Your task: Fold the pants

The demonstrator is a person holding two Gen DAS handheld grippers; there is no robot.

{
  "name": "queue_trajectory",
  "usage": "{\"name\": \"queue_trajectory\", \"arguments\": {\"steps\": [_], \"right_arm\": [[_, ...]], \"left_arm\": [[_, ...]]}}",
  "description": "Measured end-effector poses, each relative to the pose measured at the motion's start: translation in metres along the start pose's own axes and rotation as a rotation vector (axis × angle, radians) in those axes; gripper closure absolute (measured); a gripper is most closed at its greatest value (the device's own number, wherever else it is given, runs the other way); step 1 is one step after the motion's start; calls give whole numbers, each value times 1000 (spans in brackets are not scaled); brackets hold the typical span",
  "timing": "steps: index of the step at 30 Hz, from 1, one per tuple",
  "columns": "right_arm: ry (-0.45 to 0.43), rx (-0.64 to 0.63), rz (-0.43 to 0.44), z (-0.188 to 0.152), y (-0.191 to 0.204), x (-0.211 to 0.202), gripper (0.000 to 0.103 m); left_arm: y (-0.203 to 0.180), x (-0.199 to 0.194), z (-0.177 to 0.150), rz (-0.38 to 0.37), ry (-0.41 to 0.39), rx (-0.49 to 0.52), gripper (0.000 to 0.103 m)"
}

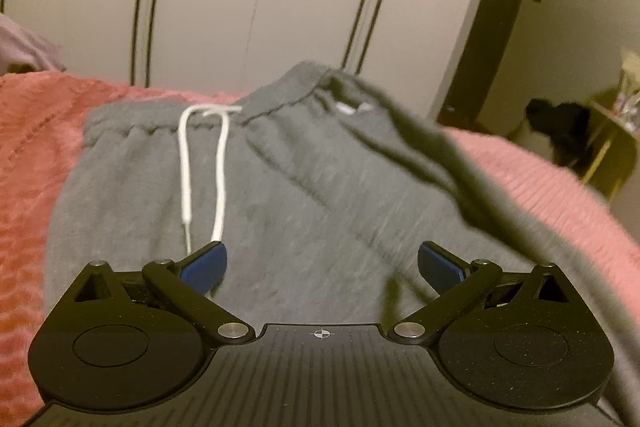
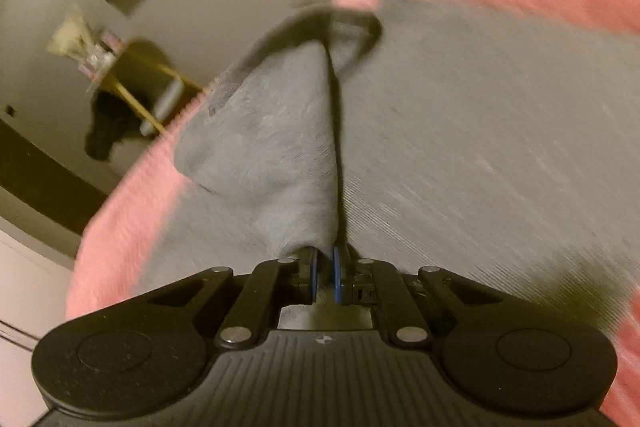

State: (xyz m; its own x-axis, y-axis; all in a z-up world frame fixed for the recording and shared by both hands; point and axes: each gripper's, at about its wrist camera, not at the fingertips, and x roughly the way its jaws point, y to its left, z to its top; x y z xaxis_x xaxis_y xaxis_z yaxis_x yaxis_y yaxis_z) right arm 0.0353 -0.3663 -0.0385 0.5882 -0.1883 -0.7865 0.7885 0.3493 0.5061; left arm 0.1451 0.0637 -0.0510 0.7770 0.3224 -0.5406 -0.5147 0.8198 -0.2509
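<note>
Right gripper (image 2: 325, 277) clamped on a pants (image 1: 304, 195) fold, waistband ahead of the fingers; left gripper (image 1: 322, 265) spread, empty, above pants.

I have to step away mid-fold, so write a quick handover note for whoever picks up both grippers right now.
Left gripper: open, holding nothing, above the grey pants near the white drawstring.
Right gripper: shut on a pinch of the pants' fabric, which is lifted into a ridge.
Pants lie on the pink blanket, waistband at the far side, one corner raised.
Done: right side gripped and lifted.
Left: probably carry that side across to lay one half over the other, then fold lengthwise and smooth.
</note>
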Motion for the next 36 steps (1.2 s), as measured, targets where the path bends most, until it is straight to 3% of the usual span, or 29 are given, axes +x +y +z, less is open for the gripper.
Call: {"name": "queue_trajectory", "arguments": {"steps": [1, 3, 5, 8, 11, 16, 20, 21, 23, 24, 26, 31, 36], "right_arm": [[-5, -21, 9, 3, -1, -4, 94], [-46, -143, -34, 8, 12, -12, 68], [-94, -294, -98, 6, 29, -17, 58], [-146, -491, -152, -2, 49, -17, 57], [-179, -635, -151, -12, 57, -16, 57], [-167, -740, -164, -6, 73, 2, 57], [-160, -769, -172, -9, 74, 13, 58], [-153, -767, -174, -6, 73, 17, 64], [-134, -758, -163, 0, 71, 24, 77], [-133, -749, -152, 2, 70, 25, 88], [-141, -717, -130, 9, 67, 22, 93], [-214, -523, -20, 35, 50, -19, 95], [-290, -293, 84, 56, 11, -80, 95]], "left_arm": [[2, -2, 5, -32, -1, -9, 0], [2, -3, 18, -109, 27, -26, 0], [-1, 4, 33, -193, 66, -31, 0], [-10, 26, 57, -327, 158, -31, 0], [-21, 64, 76, -407, 261, -60, 0], [-47, 124, 87, -383, 393, -89, 0], [-65, 152, 92, -419, 427, -95, 1], [-70, 159, 92, -420, 453, -87, 6], [-75, 170, 92, -424, 518, -101, 57], [-75, 171, 88, -437, 559, -118, 64], [-70, 170, 86, -447, 582, -143, 87], [-44, 121, 101, -547, 484, -154, 94], [5, 25, 115, -684, 366, -111, 94]]}}
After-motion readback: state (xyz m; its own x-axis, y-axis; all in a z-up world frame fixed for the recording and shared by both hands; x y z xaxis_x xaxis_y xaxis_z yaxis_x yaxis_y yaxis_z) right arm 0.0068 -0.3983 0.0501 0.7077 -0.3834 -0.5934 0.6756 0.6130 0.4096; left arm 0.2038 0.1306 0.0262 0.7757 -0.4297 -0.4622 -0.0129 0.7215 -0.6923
